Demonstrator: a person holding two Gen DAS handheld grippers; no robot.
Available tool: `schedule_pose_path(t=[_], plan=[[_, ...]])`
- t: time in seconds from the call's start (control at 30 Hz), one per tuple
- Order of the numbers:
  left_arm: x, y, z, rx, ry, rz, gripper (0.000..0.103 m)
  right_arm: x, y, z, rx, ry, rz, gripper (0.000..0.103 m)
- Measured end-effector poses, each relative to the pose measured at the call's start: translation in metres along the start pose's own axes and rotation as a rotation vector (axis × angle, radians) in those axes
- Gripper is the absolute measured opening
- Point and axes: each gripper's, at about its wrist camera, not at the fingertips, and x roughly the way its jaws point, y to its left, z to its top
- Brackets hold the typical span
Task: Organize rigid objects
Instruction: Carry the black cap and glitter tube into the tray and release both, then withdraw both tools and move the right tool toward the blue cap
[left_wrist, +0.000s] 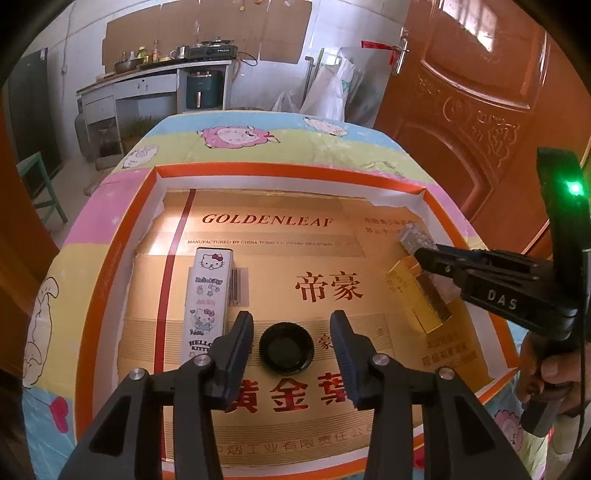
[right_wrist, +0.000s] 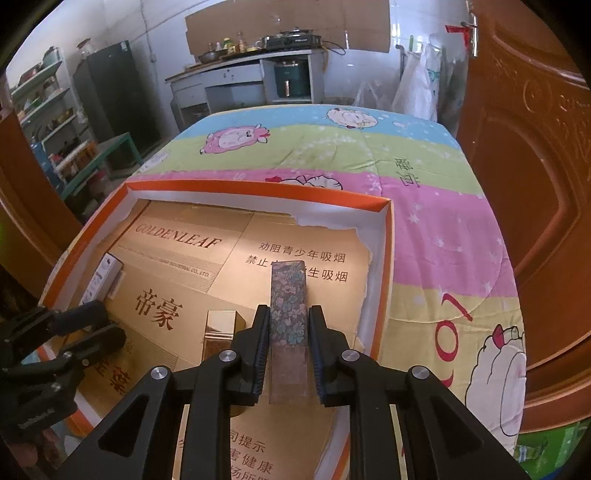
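You're working over a table covered w/ a cartoon-sheep quilt (right_wrist: 424, 236), striped blue, green, pink and yellow. Lying on it is a big shallow tray (left_wrist: 110, 258) w/ an orange rim and white inner walls, lined w/ gold GOLDENLEAF card (left_wrist: 280, 273).

Your right gripper (right_wrist: 285, 347) is reaching into the tray's right side, and in the right wrist view its jaws are sitting narrow on either side of a long floral box (right_wrist: 289, 306). The box is running straight away from you between the fingers; can't tell for sure if the pads are actually pressing it. In the left wrist view that same gripper (left_wrist: 419, 254) is coming in from the right, w/ the box's far end (left_wrist: 413, 234) poking out past its tip.

Just left of the floral box a gold box (right_wrist: 221, 332) is lying on the liner, near the right gripper; in the left view it (left_wrist: 421, 295) is sitting angled, right under that gripper's fingers.

Over on the tray's left side a white Hello Kitty box (left_wrist: 208, 299) is lying flat, long axis pointing away from you.

Your left gripper (left_wrist: 291, 339) is hovering wide open, holding nothing. Between its fingers, on the liner, is sitting a small black round dish (left_wrist: 286, 349), apart from both fingertips.
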Motion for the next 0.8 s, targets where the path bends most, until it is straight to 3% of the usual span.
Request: schedule_pose_path(t=[0.17,0.23,0.47,0.57,0.8], plan=[[-0.016,-0.001,0.001,0.003,-0.047,-0.005,0.043,-0.007,0.0,0.0,0.001,-0.017,-0.013,0.031],[-0.027,-0.003,0.001,0.012,-0.069,-0.002,0.043,-0.013,-0.001,0.001,0.008,-0.03,-0.014,0.05],[-0.069,-0.002,-0.006,0.021,-0.148,0.02,0.043,-0.056,0.009,-0.007,0.008,-0.101,0.0,0.052],[-0.083,0.0,-0.014,0.028,-0.167,0.034,0.043,-0.071,0.014,-0.016,0.022,-0.112,0.019,0.062],[-0.11,0.006,-0.039,0.016,-0.186,0.014,0.043,-0.109,0.034,-0.055,0.04,-0.136,0.045,0.068]])
